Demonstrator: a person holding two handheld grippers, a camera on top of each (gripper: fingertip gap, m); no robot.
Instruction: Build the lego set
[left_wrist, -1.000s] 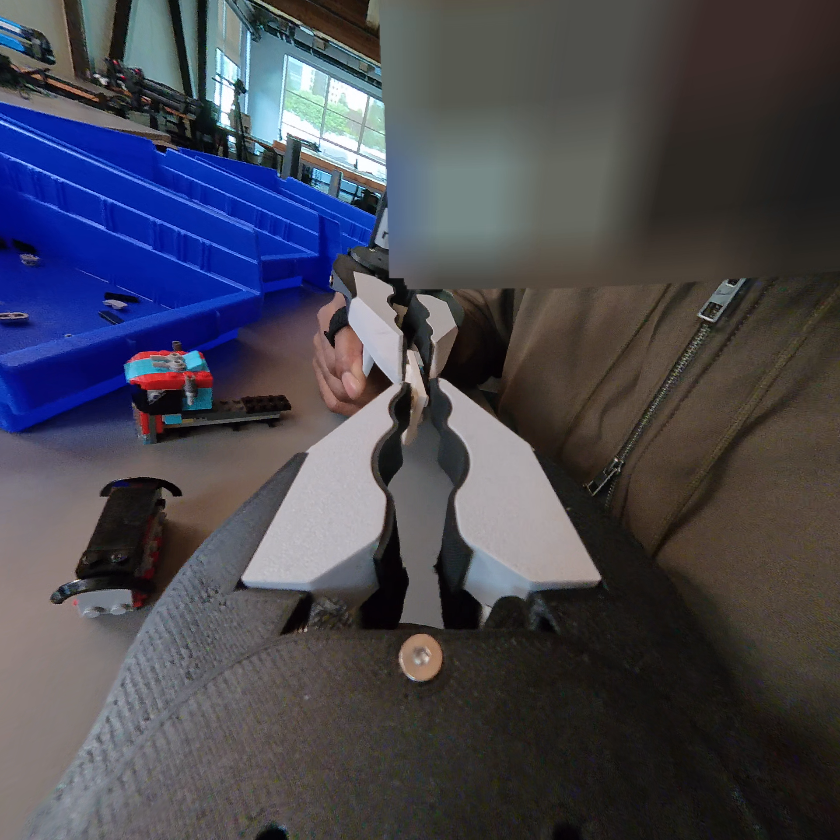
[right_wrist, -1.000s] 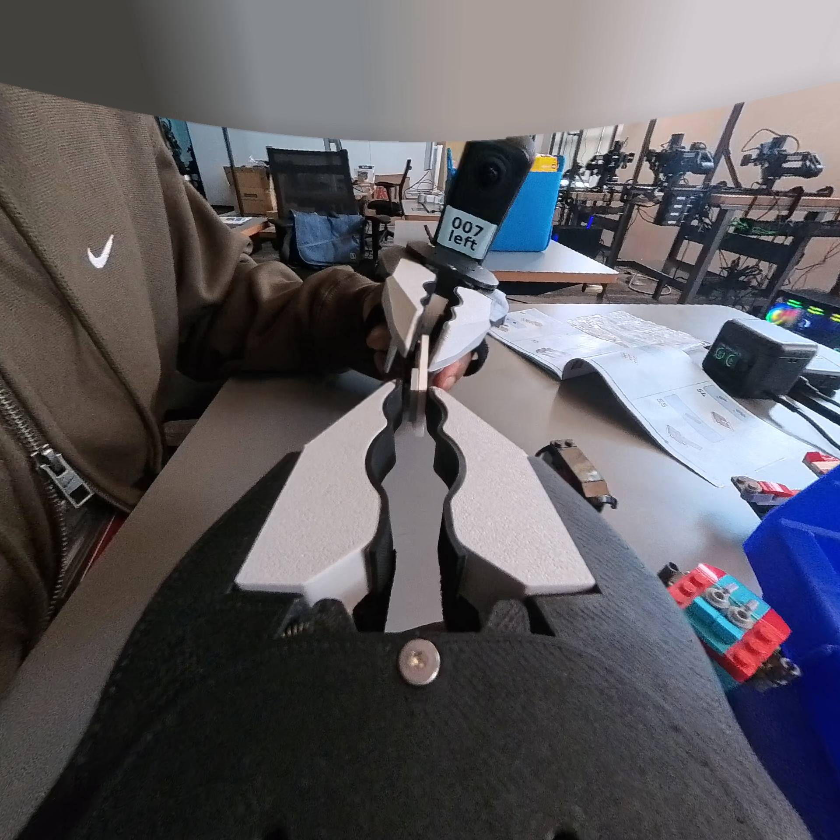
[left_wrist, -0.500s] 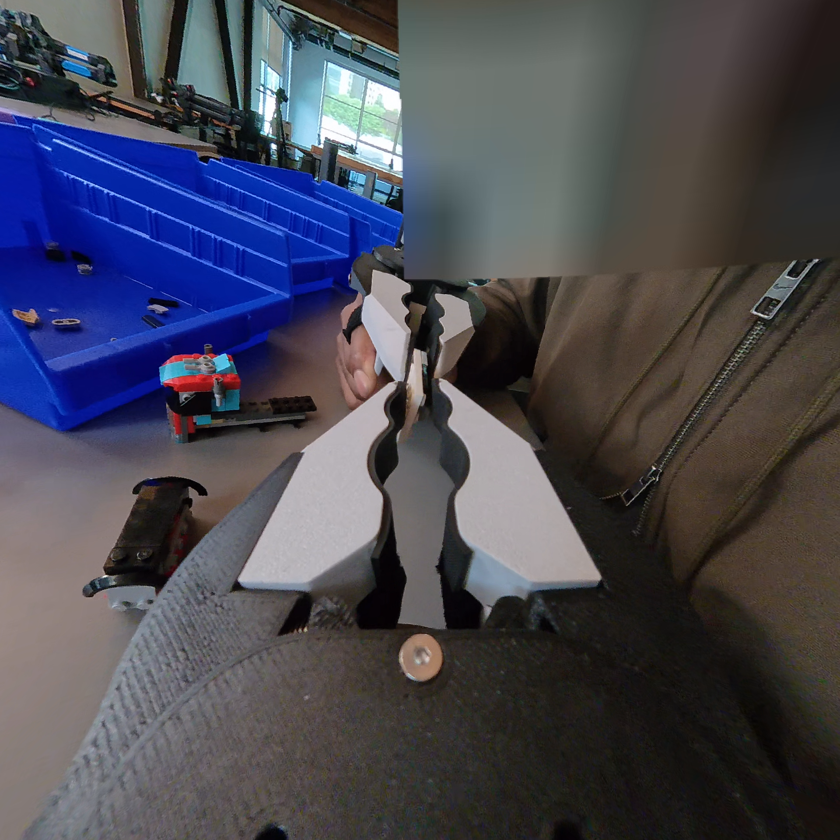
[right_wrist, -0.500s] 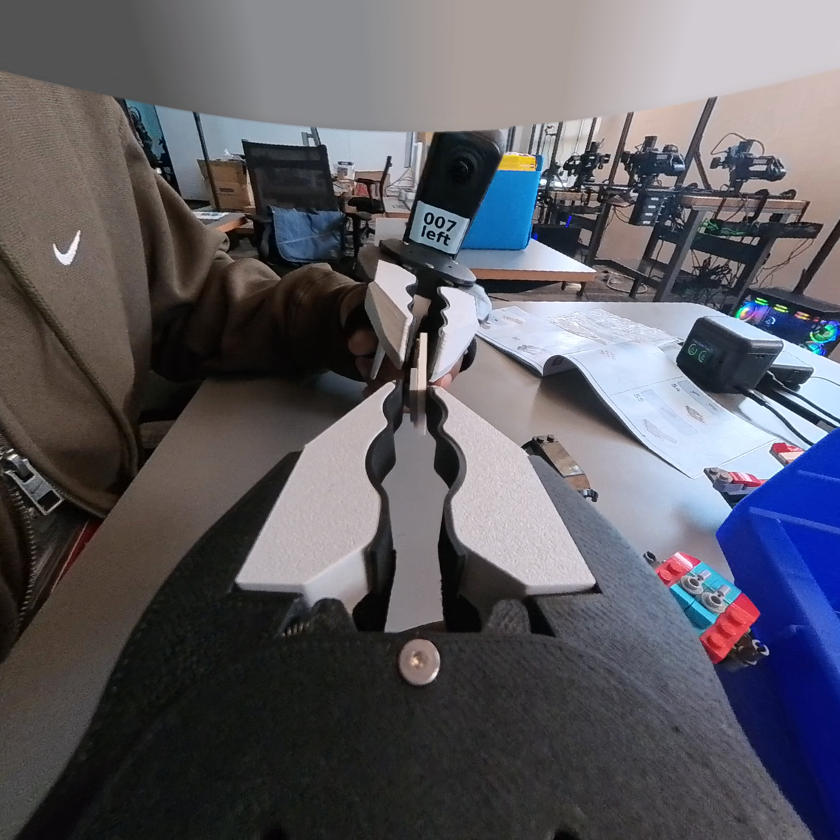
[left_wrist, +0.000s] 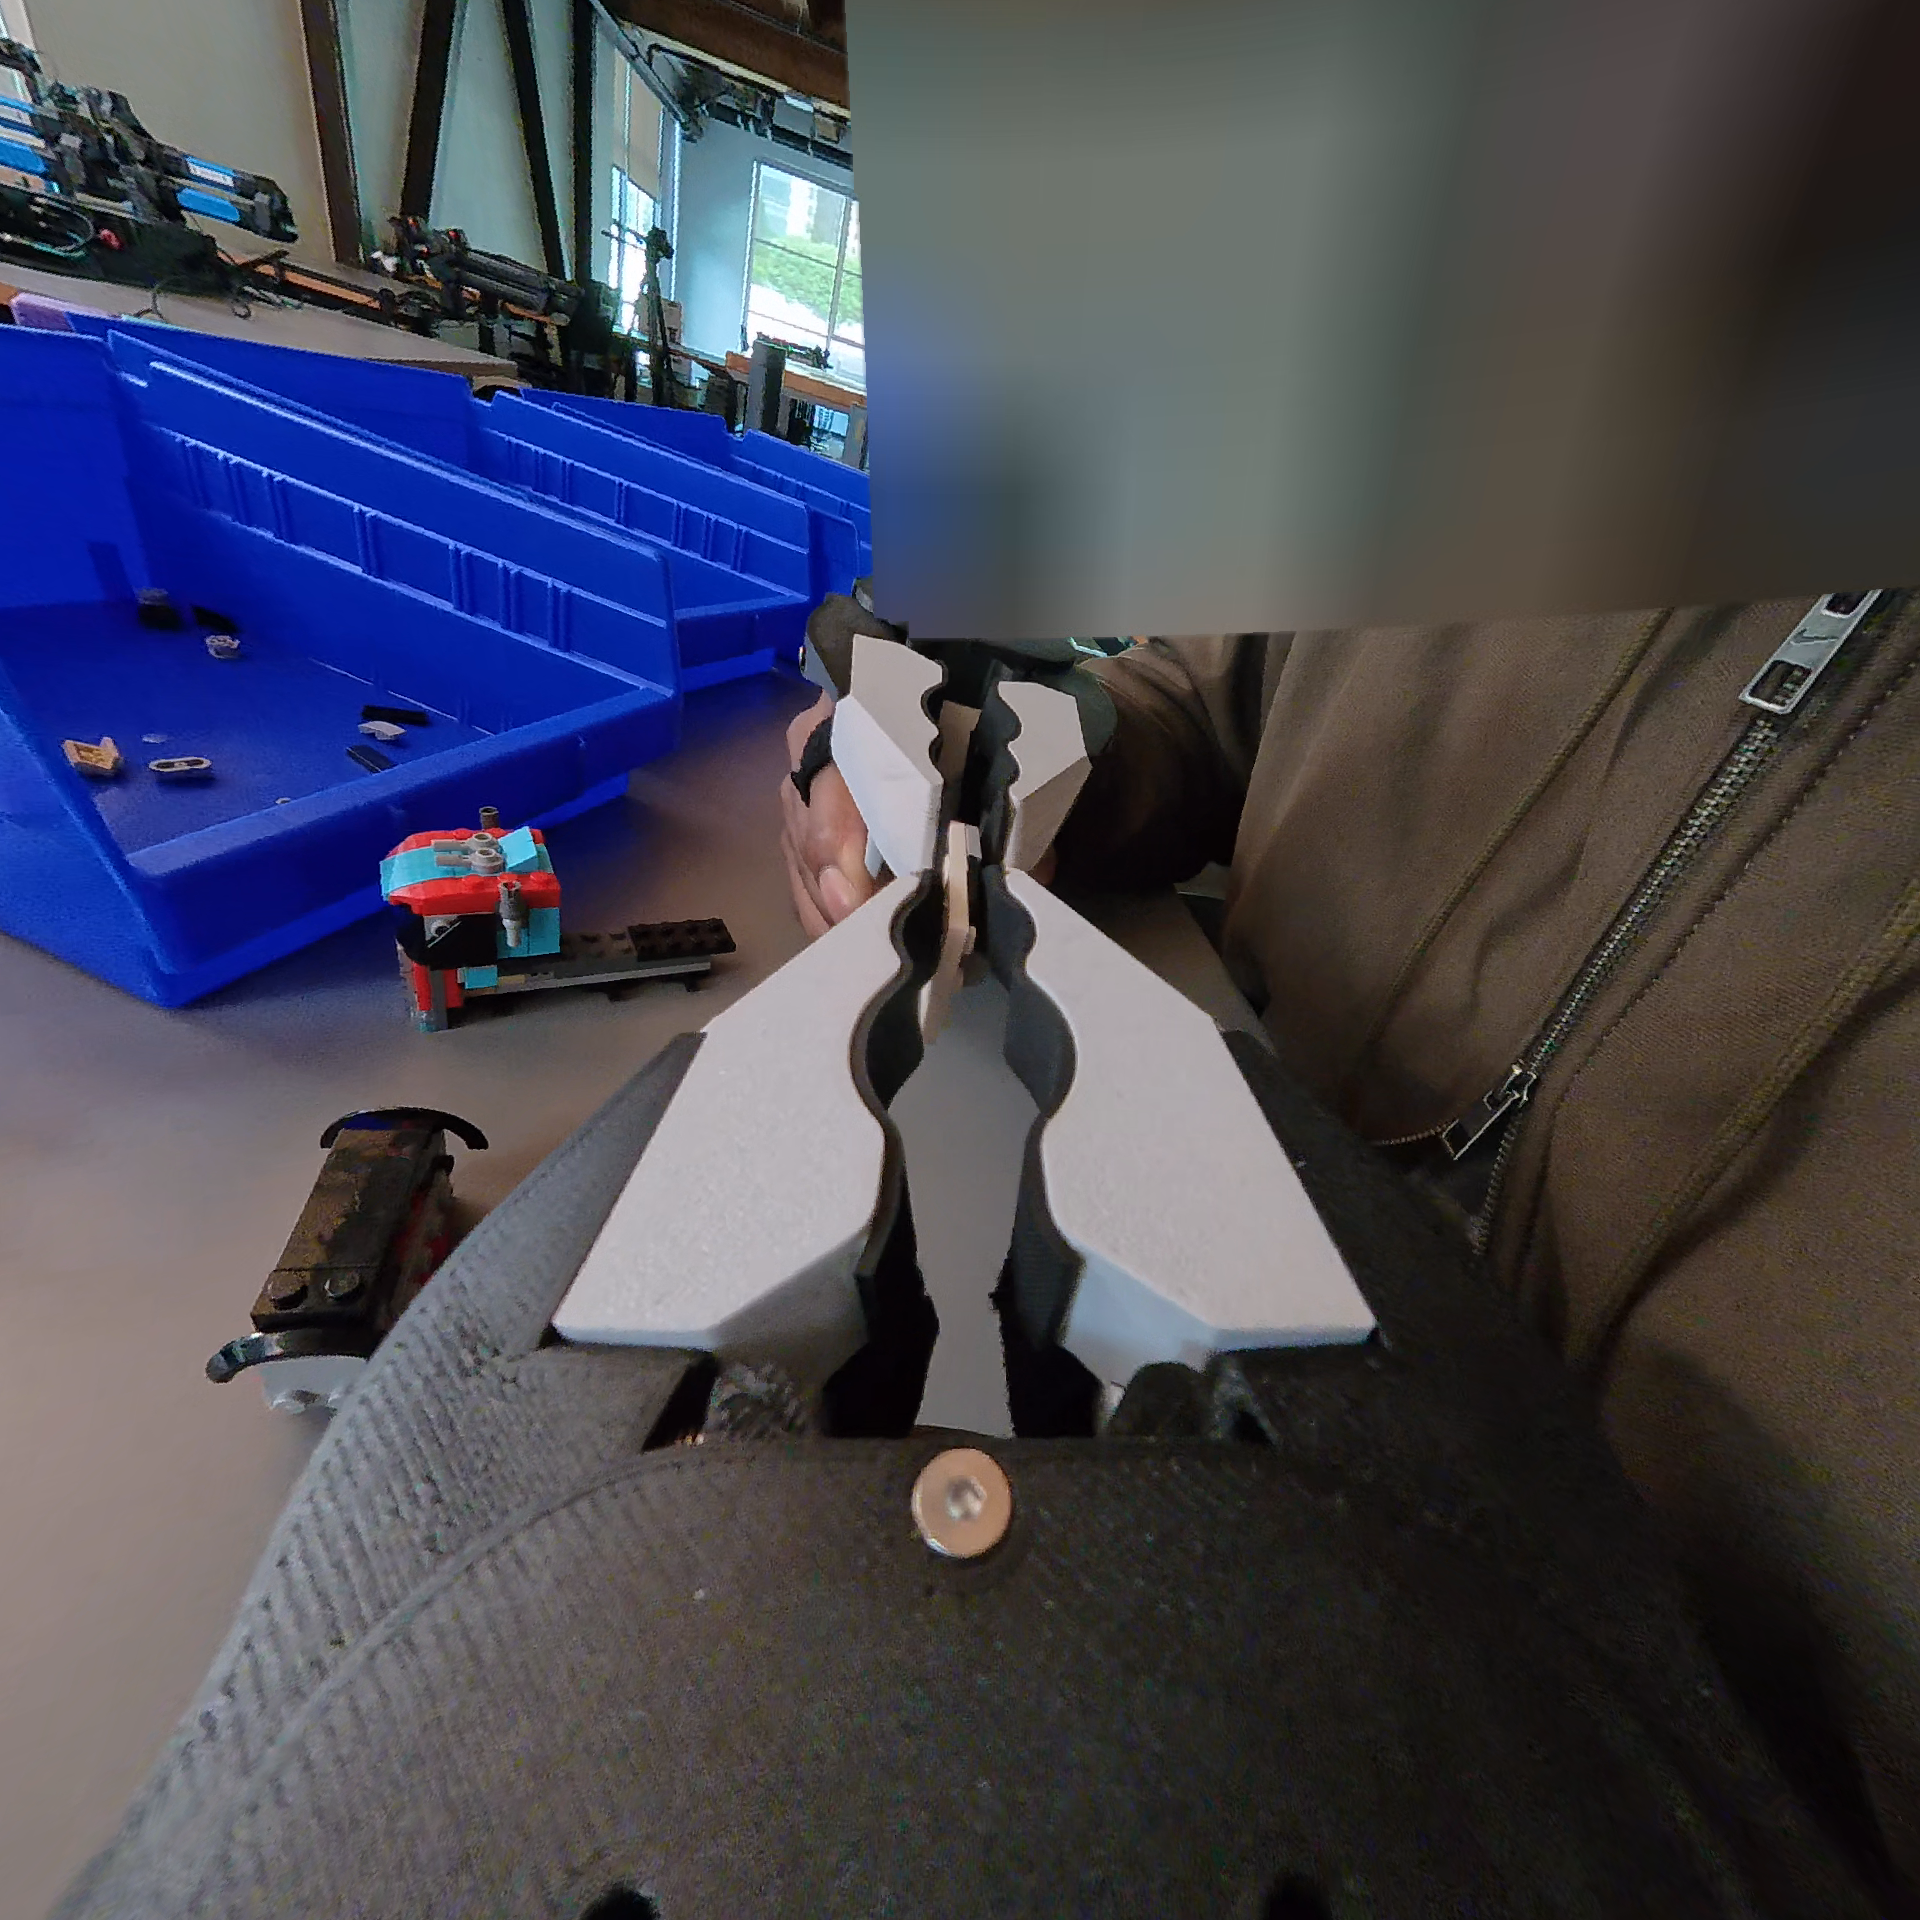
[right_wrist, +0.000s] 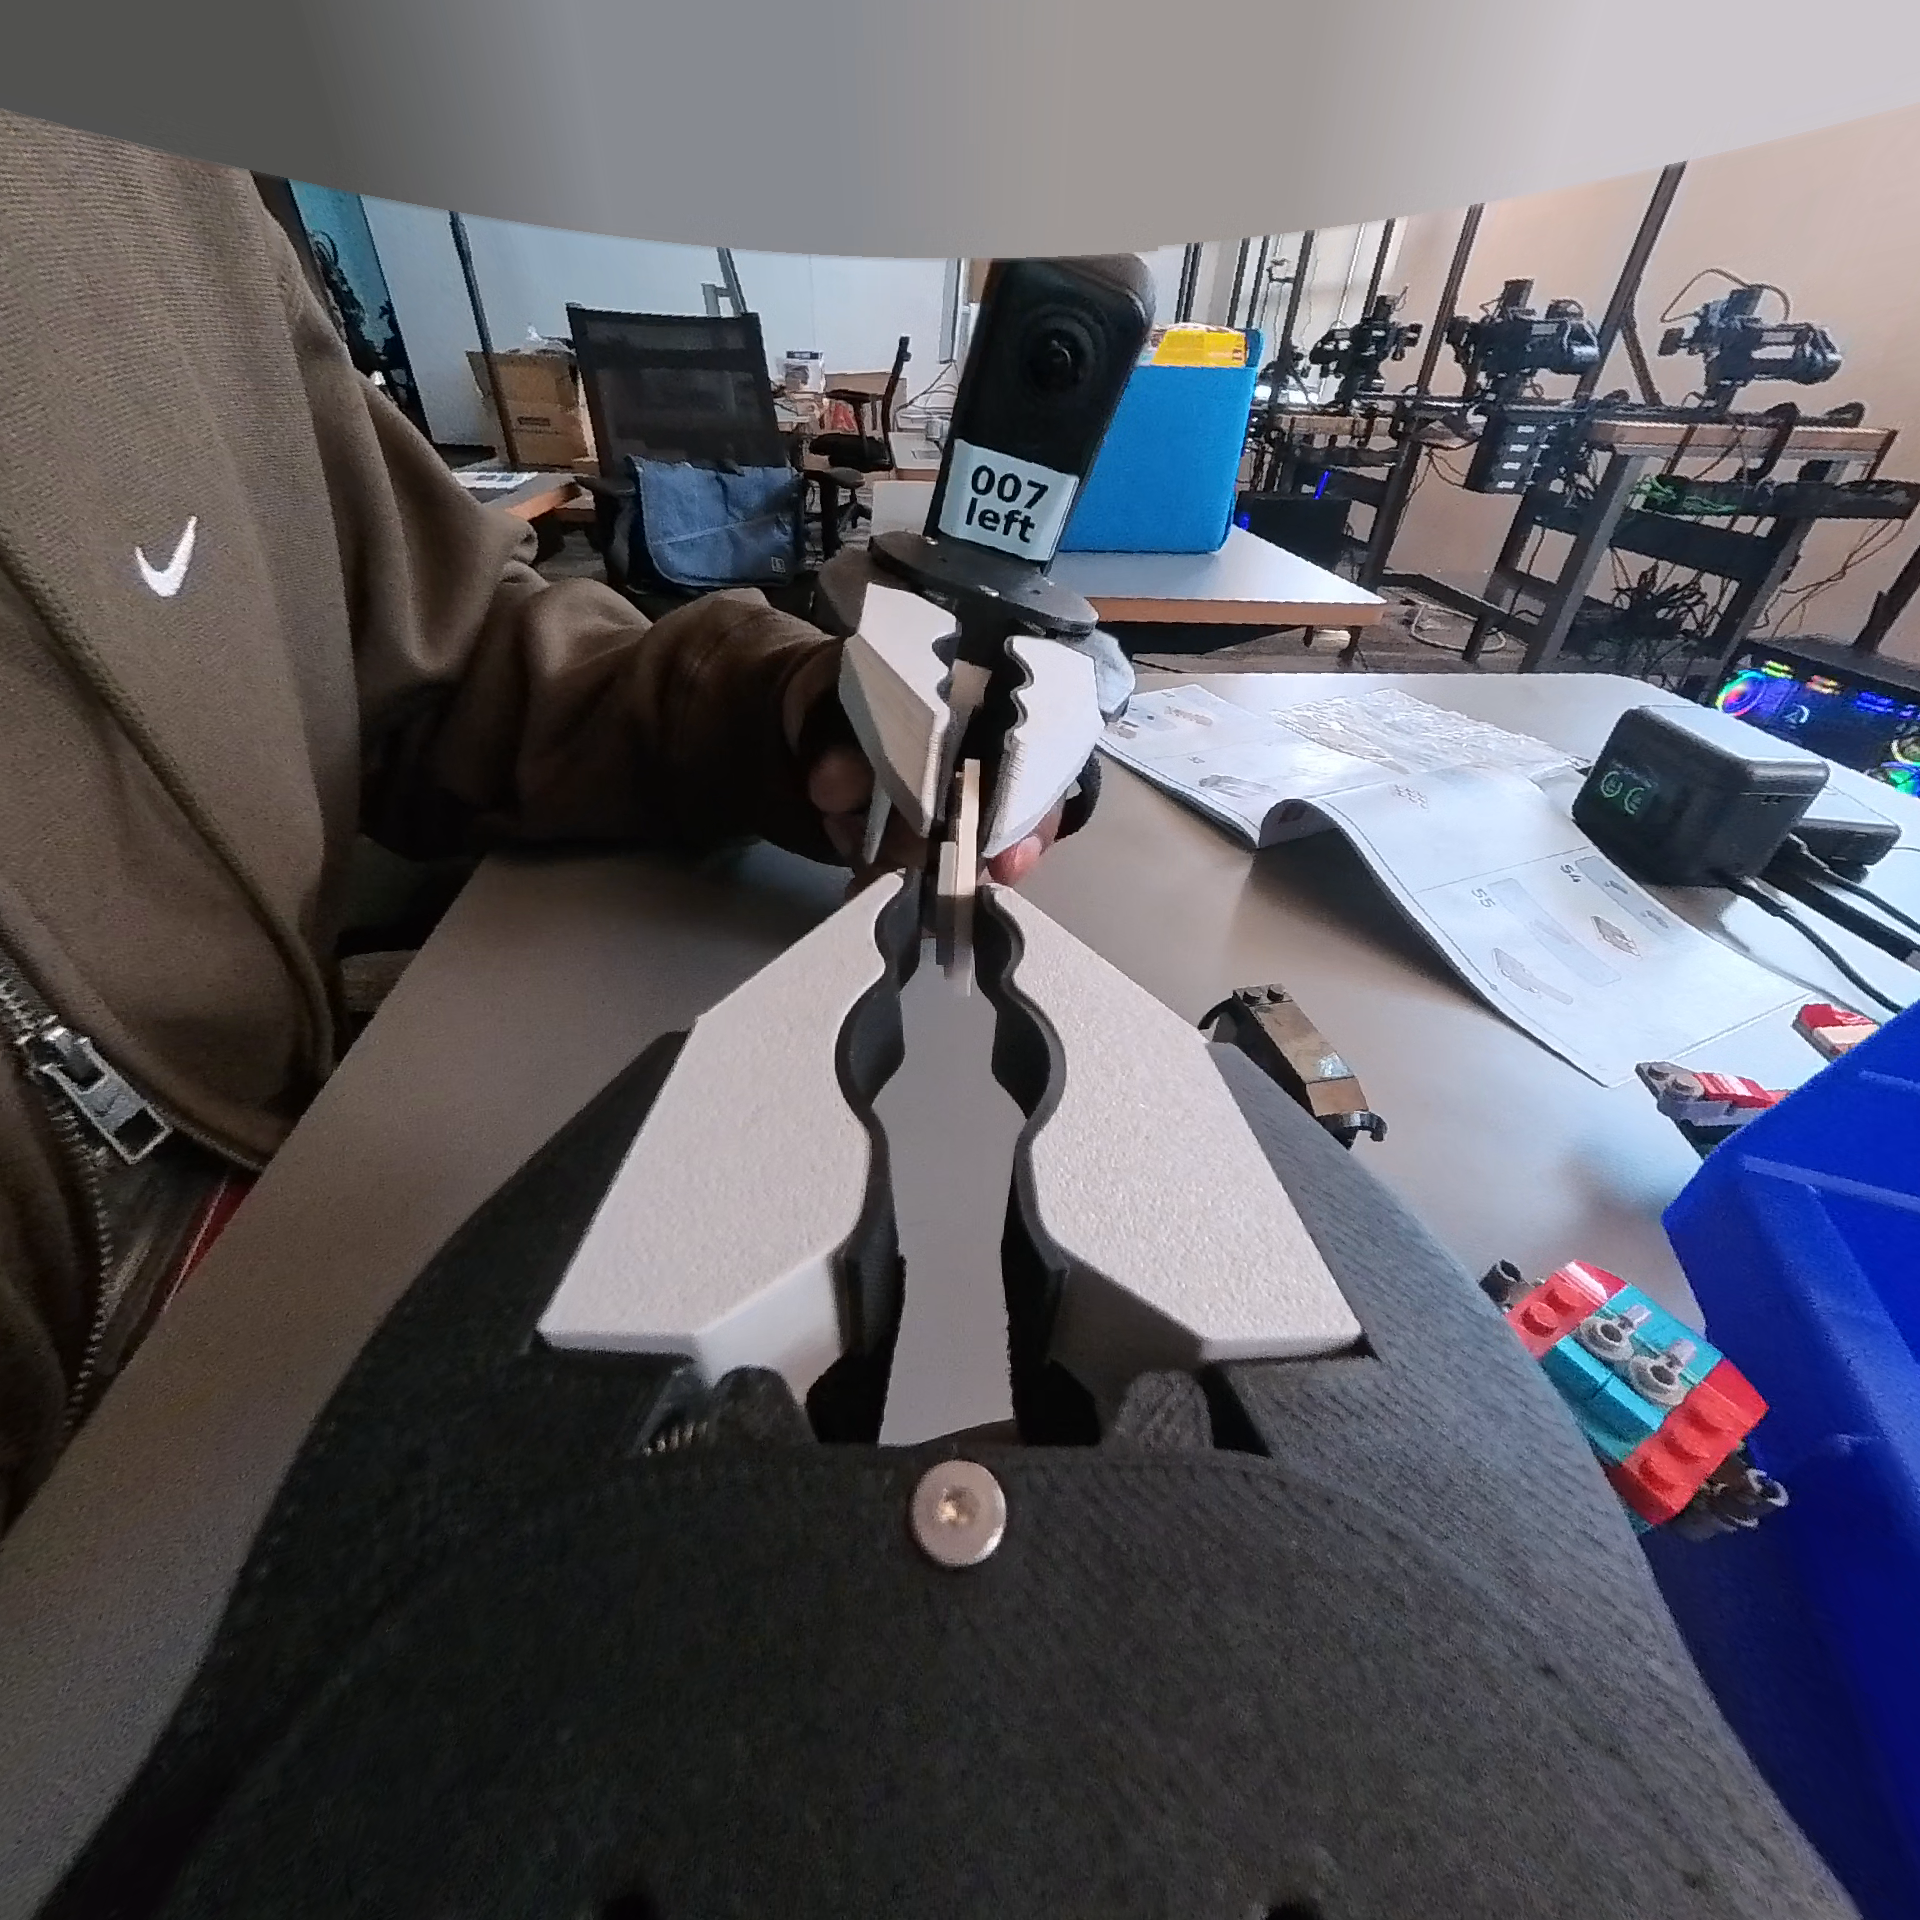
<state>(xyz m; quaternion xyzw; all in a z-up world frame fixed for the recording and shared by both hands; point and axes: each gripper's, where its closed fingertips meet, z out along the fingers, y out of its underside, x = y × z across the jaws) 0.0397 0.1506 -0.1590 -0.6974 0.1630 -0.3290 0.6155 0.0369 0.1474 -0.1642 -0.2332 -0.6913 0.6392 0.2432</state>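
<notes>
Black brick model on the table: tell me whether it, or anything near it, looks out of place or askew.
The black brick model lies tipped on its side, its red underside showing, apart from the red and teal build, which stands upright near the blue bin. Nothing looks spilled or broken. Both tongs meet tip to tip above the table on thin tan plates.

Bare table (right_wrist: 623, 966) by torso free; blue bins (left_wrist: 312, 644), brick models (left_wrist: 478, 914), perhaps booklet (right_wrist: 1507, 883) hem far side.
</notes>
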